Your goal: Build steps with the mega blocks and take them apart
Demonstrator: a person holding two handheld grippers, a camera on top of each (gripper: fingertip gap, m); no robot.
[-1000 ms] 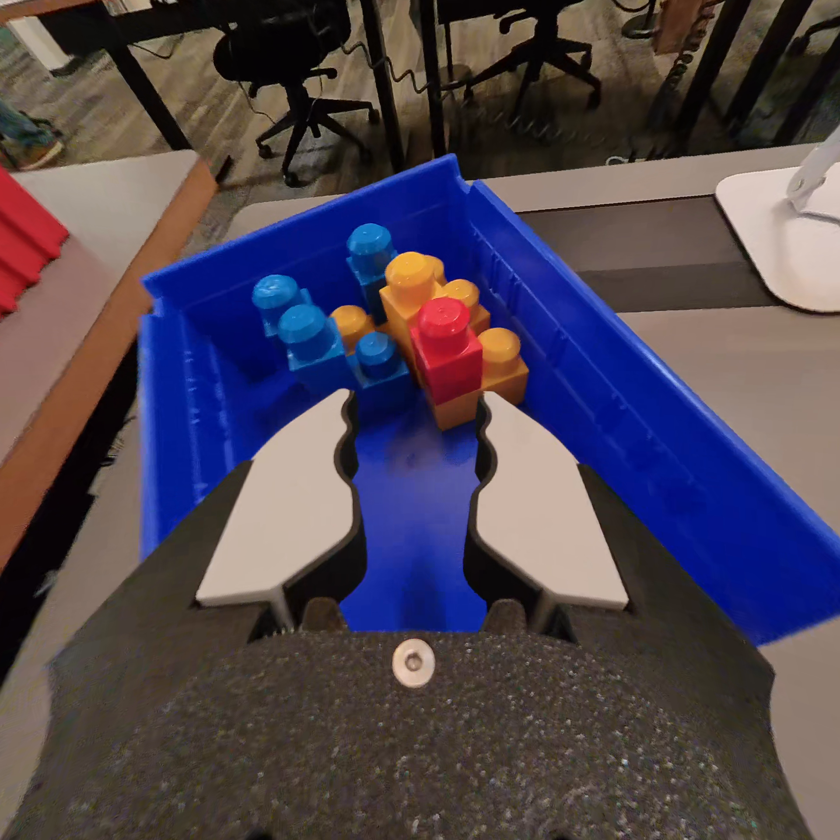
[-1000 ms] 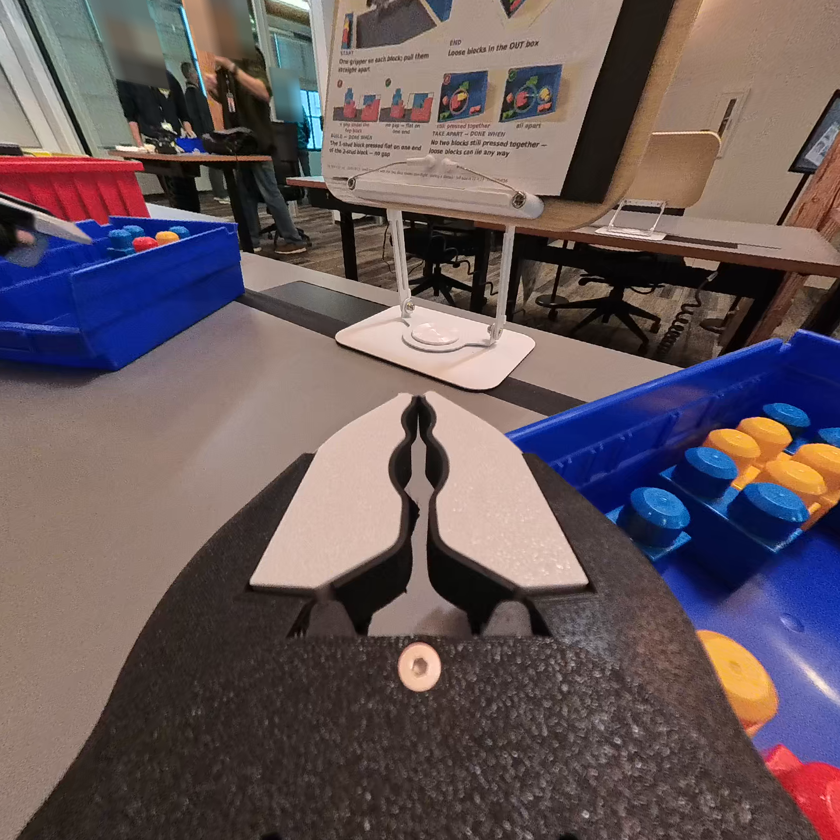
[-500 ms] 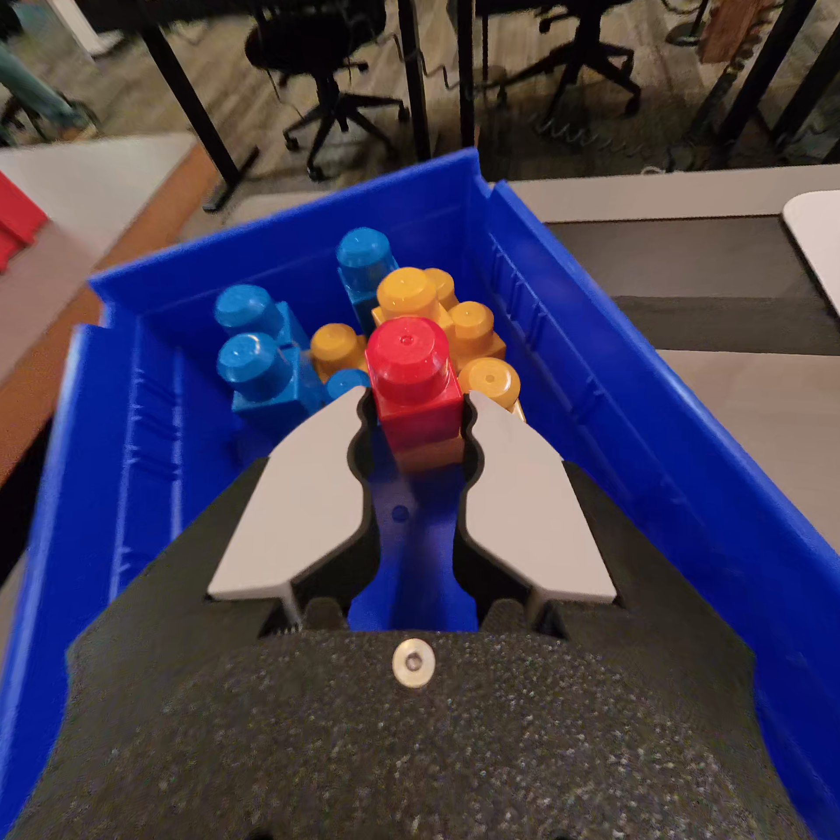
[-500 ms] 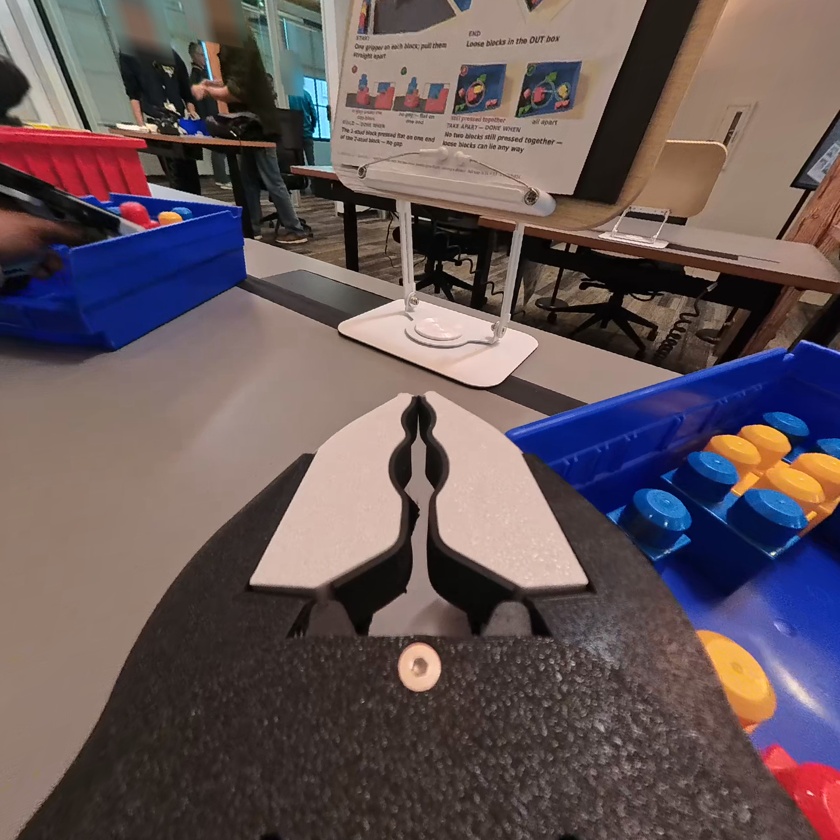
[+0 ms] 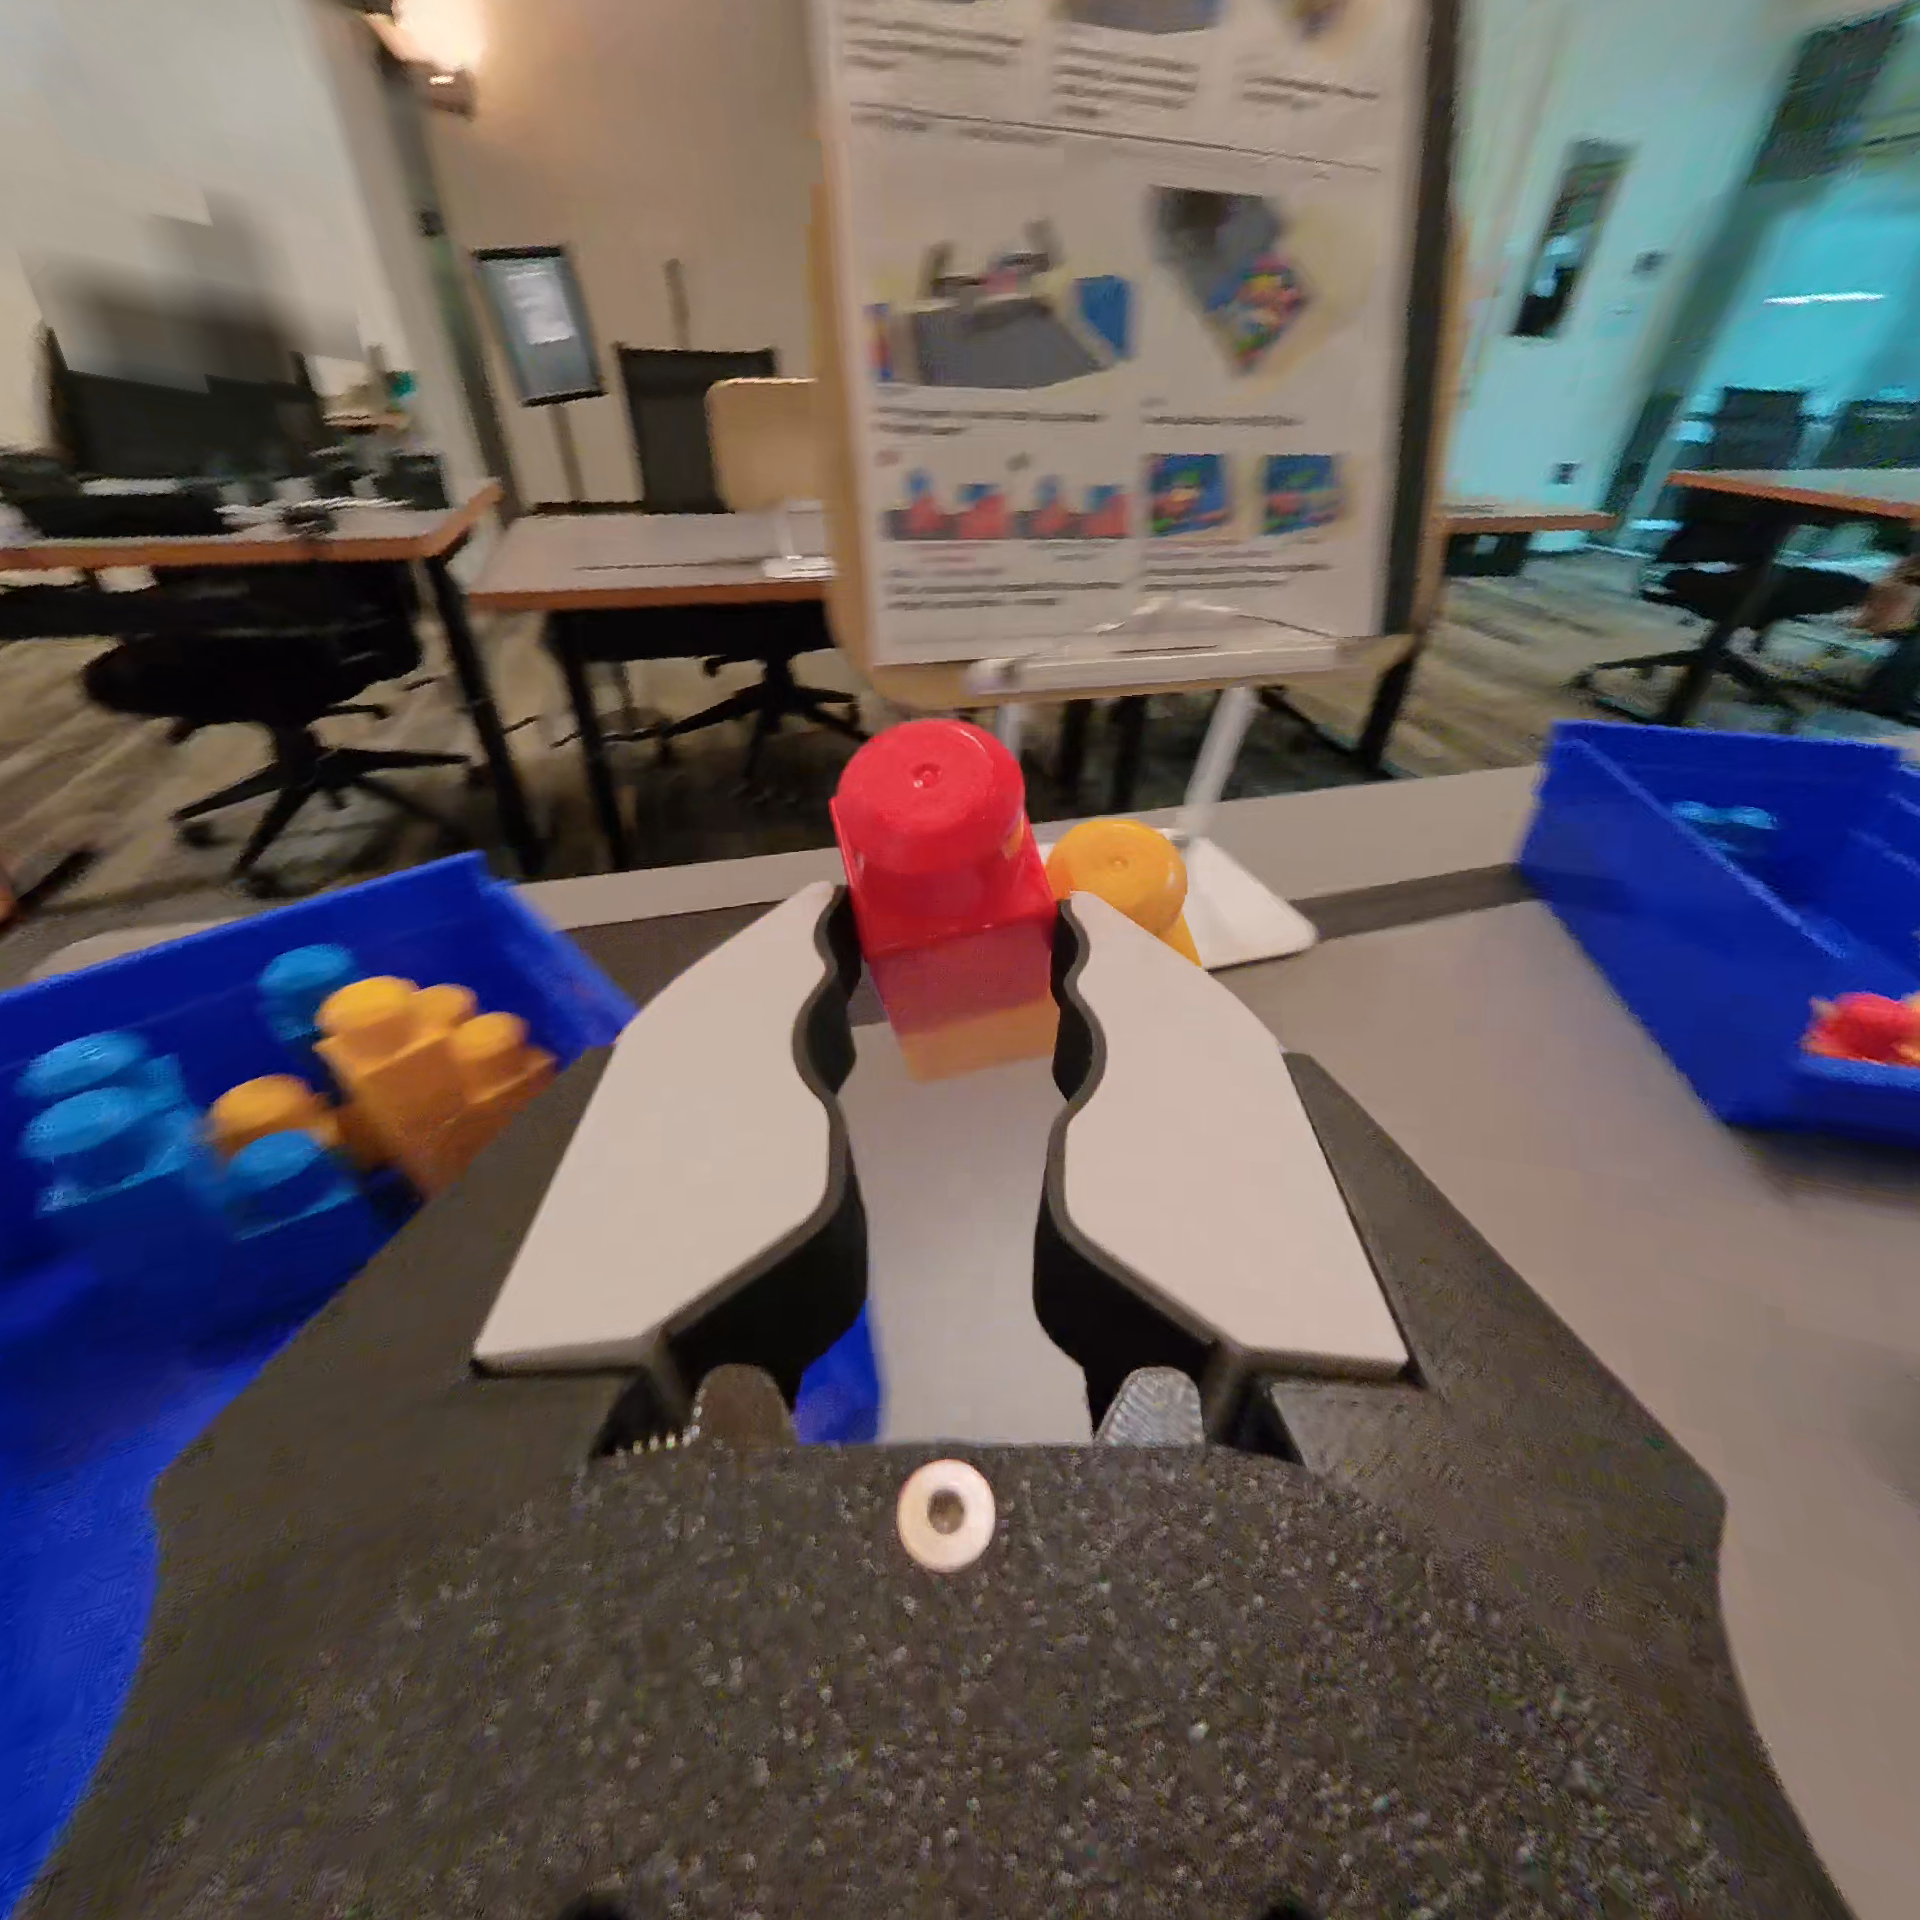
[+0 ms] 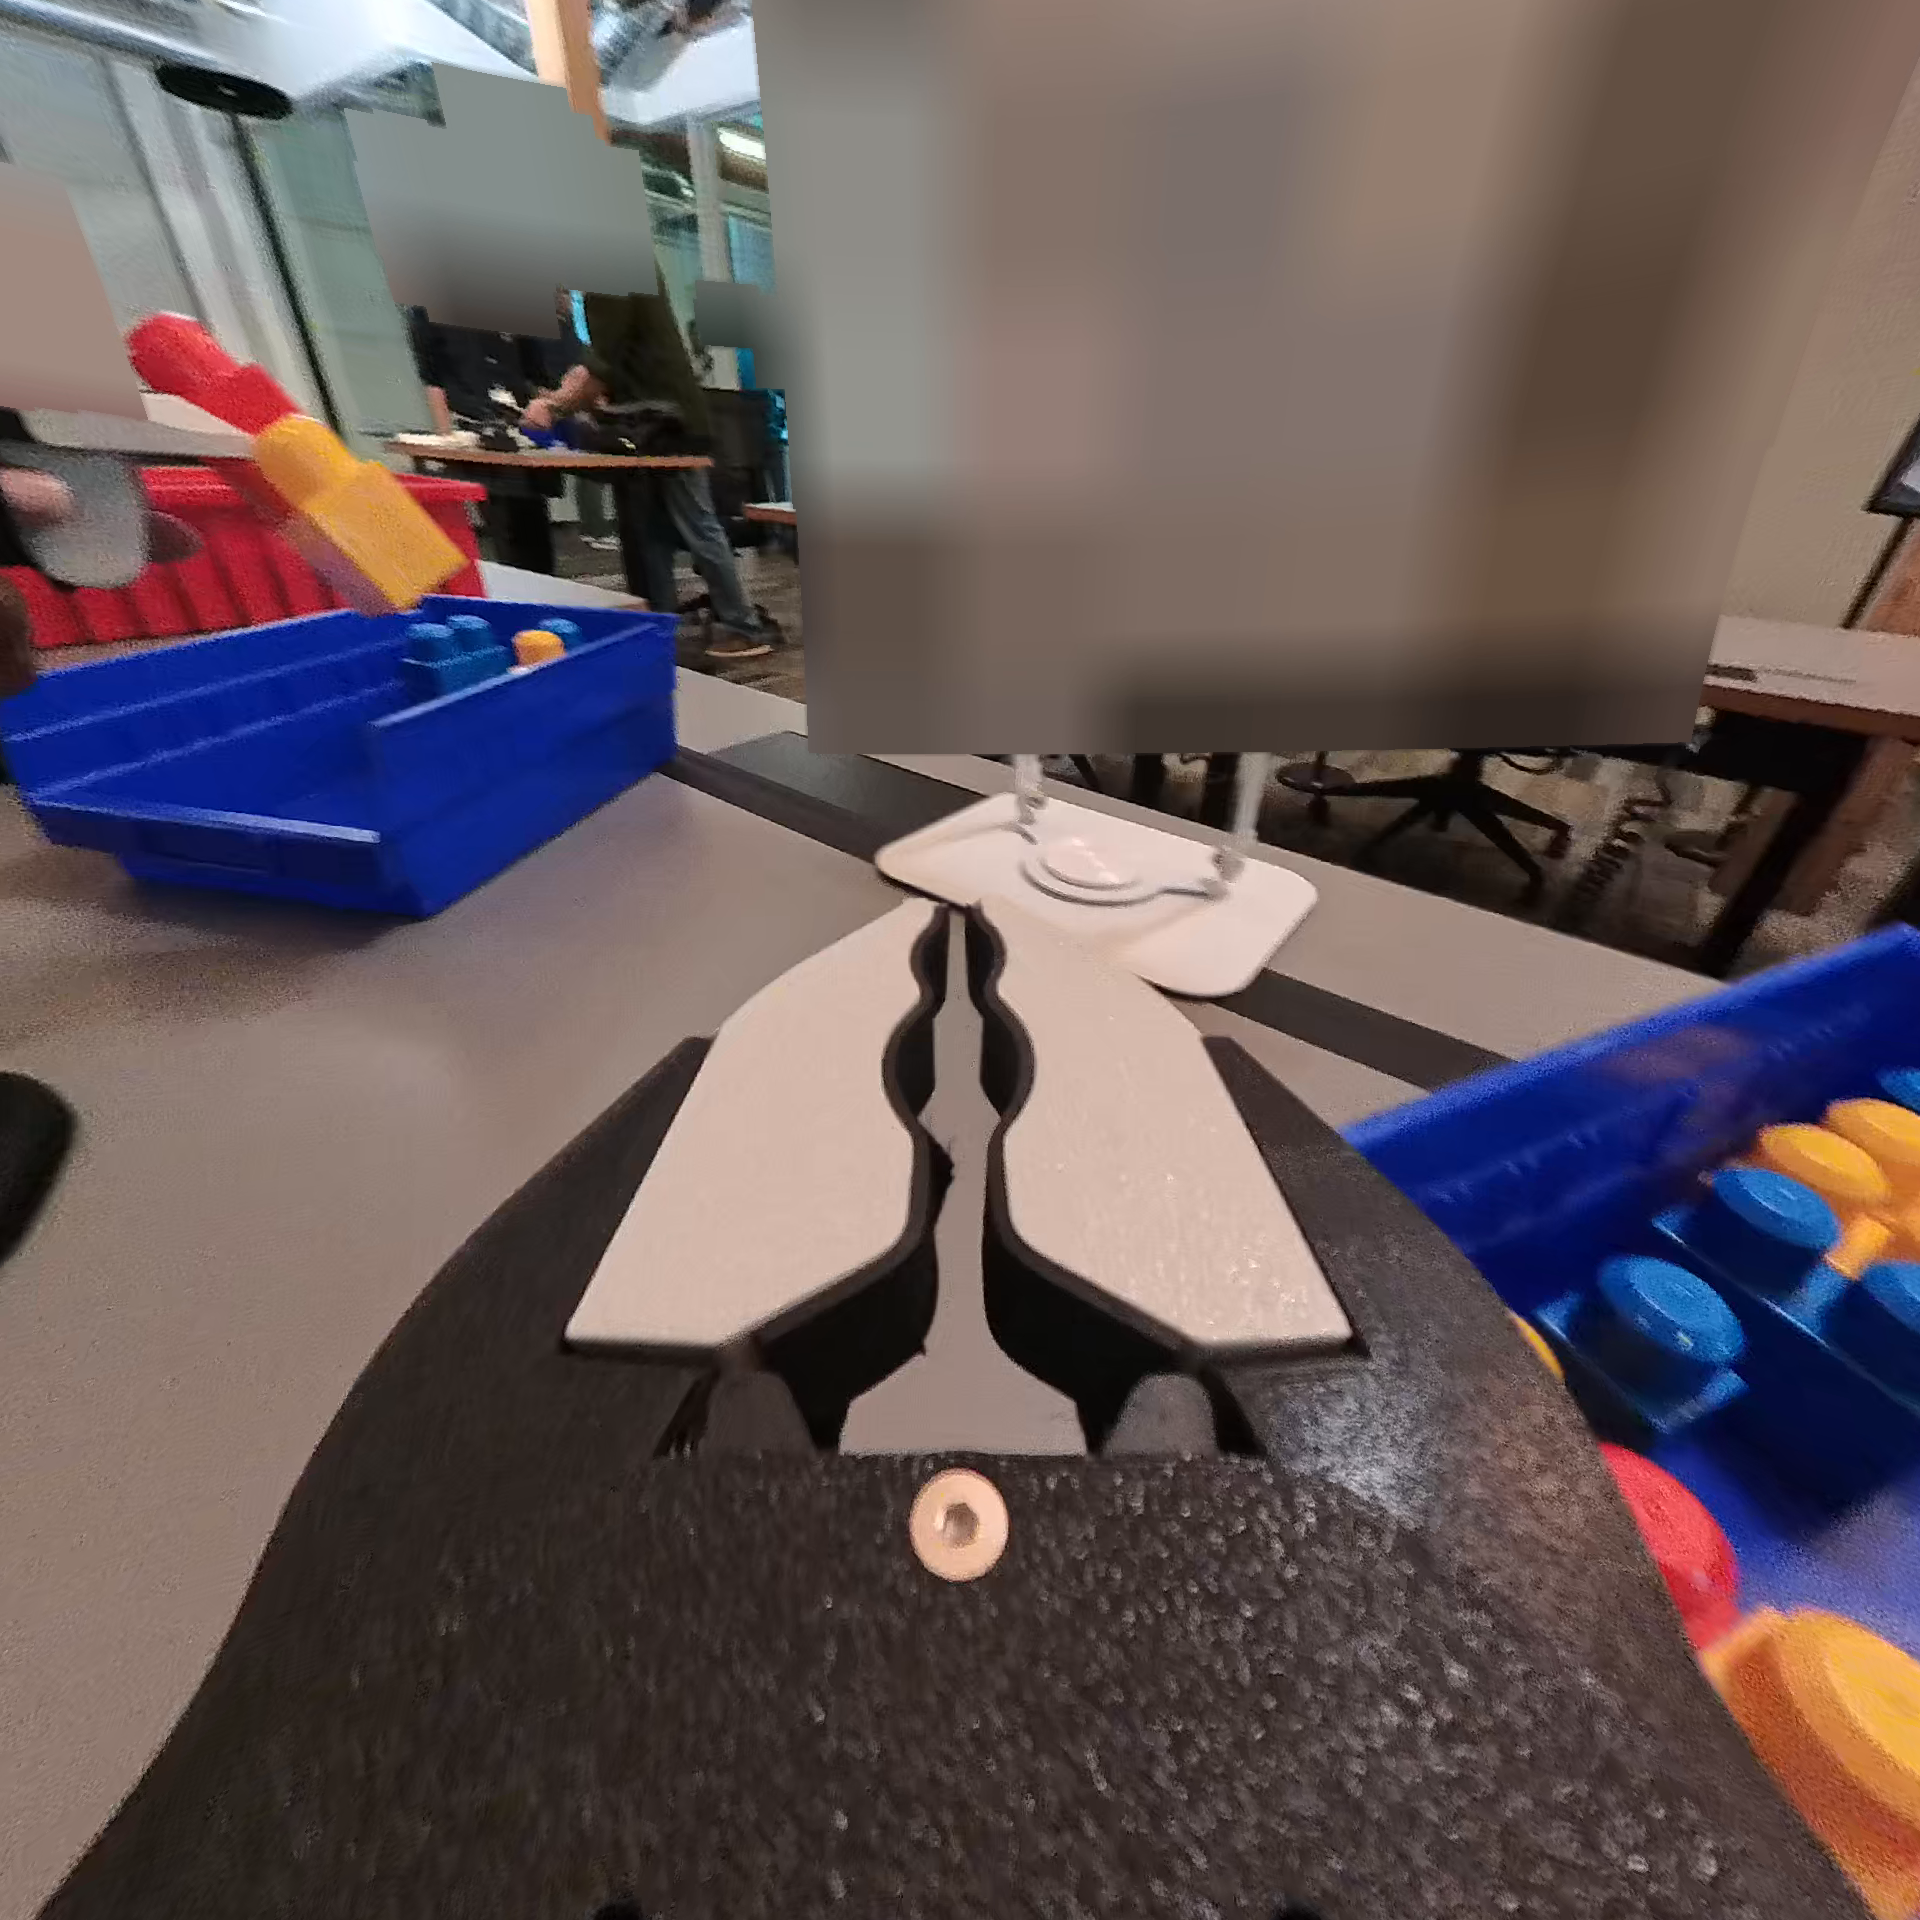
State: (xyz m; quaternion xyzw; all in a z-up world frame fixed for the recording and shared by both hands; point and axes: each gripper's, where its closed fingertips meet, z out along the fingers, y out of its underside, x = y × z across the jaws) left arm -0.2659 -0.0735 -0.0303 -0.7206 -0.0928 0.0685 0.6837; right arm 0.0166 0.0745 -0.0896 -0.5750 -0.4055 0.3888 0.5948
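Left gripper point(image 5: 956, 971) clamped on red block point(image 5: 940, 873) of red-on-orange step, frame centre, above grey table point(image 5: 1558, 1091); right gripper point(image 6: 958, 940) empty, fingers together: seat right on orange block point(image 5: 1117, 883), pull straight apart.

Open office room, cream walls. Wood-edged grey desks on black legs point(image 5: 644, 561), black swivel office chairs point(image 5: 281, 707) on wood-look floor. Bright ceiling light point(image 5: 436, 26) upper left. Glass partitions point(image 6: 312, 260) far back; person standing point(image 6: 655, 468) beside distant desk.
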